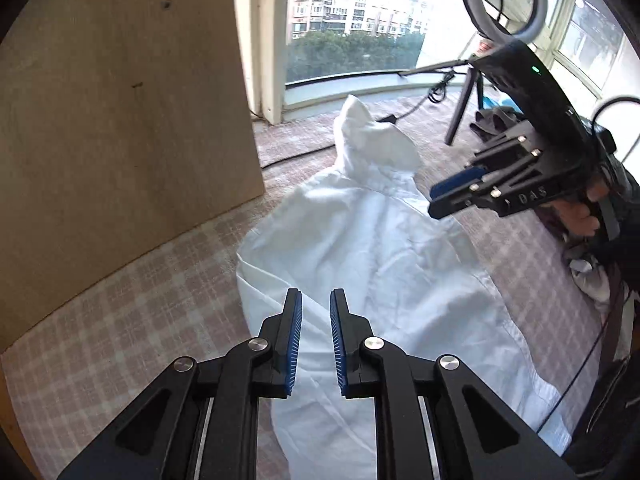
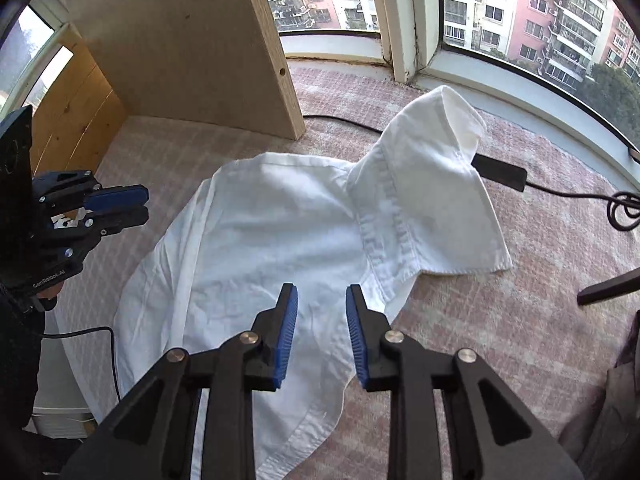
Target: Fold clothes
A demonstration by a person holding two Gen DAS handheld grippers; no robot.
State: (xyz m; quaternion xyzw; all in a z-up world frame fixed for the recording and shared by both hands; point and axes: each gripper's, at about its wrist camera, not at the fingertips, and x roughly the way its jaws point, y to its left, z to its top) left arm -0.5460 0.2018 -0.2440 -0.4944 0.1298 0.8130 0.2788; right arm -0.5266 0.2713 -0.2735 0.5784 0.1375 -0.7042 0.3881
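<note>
On the checked cloth below me the white shirt [image 2: 256, 248] lies flat, its long axis running away toward the window; my right gripper [image 2: 321, 304] and left gripper [image 1: 315, 312] hover over its near hem, both half open, holding nothing.

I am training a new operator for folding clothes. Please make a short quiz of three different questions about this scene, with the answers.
1. True or false: the left tongs are shut on the white shirt.
2. Multiple choice: the short sleeve that sticks out from the shirt lies toward A) the window, B) the wooden panel, C) the operator.
3. Fill in: the shirt lies on a ____ cloth with a pink and white pattern.

Key:
1. False. Both the left and the right tongs are open and hold nothing.
2. A.
3. Checked.
</note>
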